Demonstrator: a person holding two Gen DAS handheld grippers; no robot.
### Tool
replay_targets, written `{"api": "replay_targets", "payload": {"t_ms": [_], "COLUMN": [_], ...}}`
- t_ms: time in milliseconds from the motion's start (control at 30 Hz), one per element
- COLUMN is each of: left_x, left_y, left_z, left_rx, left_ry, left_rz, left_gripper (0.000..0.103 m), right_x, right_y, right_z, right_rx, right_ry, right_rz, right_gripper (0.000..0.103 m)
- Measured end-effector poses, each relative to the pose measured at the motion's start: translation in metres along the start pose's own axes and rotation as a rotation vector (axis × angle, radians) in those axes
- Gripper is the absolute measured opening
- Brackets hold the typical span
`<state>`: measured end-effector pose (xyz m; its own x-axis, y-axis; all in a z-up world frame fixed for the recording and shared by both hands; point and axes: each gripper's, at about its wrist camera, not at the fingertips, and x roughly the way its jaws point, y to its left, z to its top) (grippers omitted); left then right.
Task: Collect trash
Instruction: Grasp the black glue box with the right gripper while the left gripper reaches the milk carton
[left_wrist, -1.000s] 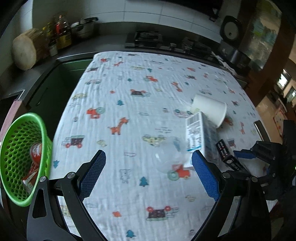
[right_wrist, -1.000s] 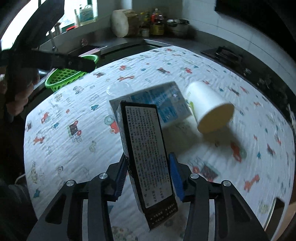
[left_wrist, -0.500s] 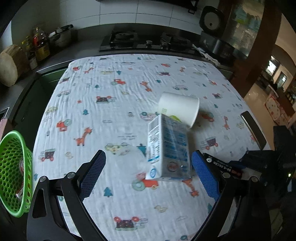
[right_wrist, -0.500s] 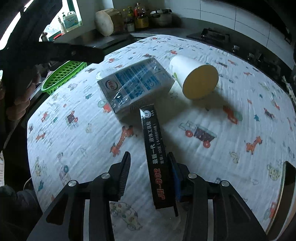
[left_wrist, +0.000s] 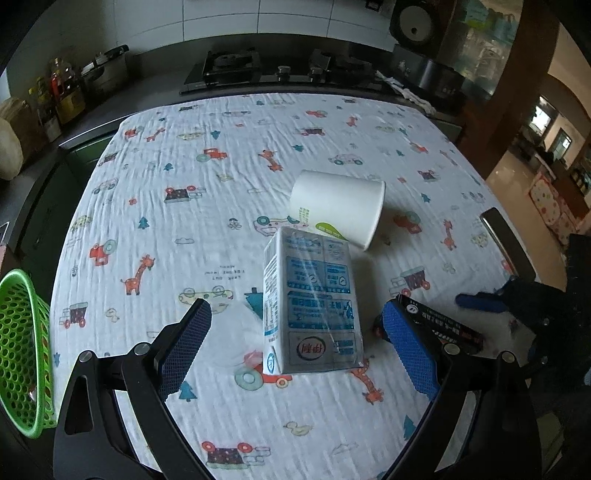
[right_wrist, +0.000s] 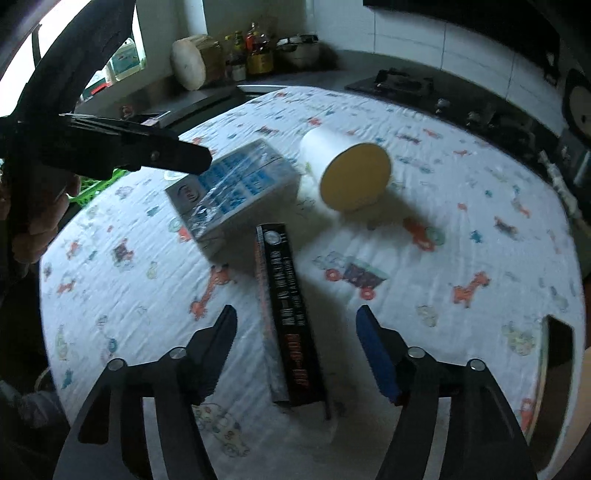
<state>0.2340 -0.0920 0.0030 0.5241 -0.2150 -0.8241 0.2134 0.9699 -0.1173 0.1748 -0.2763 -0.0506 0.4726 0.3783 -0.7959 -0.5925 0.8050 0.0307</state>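
Both sets of jaws stand wide apart and hold nothing. The left gripper (left_wrist: 295, 339) hovers over the near part of the table, its blue pads either side of a milk carton (left_wrist: 314, 306) without touching it. The carton lies flat on the patterned tablecloth (left_wrist: 207, 177), wrapped in clear film, printed face up.

The right gripper (right_wrist: 295, 350) hangs above a long black box (right_wrist: 288, 314) that lies flat on the cloth between its fingers, apart from both. The box points toward the carton and lies just beside it.

A white paper cup (left_wrist: 338, 206) lies on its side behind the carton, touching or almost touching the carton's far end. Its open mouth faces the right wrist camera; the inside looks plain yellow, with nothing seen in it.

A green perforated basket (left_wrist: 22, 350) sits at the left edge of the table, well apart from the three items. Its contents cannot be made out. A clear, faint round shape (left_wrist: 232, 332) lies on the cloth left of the carton; what it is cannot be told.
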Motion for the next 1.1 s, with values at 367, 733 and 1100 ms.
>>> {"api": "replay_targets", "payload": {"t_ms": [367,733,1100], "left_x": [0.002,0.013,0.033], "left_y": [-0.004,-0.009,-0.001], "left_z": [0.0,0.001,0.013], "left_rx": [0.004,-0.024,-0.086], "left_ry": [0.005,0.042,0.064], "left_rz": [0.007,-0.044,-0.044], "left_gripper": [0.093,0.093,0.093], "right_x": [0.003,0.004,0.032], "right_y": [-0.014,-0.01,-0.018], "right_z": [-0.001,-0.004,-0.003], "right_rx": [0.052,-0.007,0.002], "right_ry": [-0.015,-0.011,0.041], "right_rz": [-0.023,-0.021,-0.007], "right_gripper": [0.062,0.062,0.052]}}
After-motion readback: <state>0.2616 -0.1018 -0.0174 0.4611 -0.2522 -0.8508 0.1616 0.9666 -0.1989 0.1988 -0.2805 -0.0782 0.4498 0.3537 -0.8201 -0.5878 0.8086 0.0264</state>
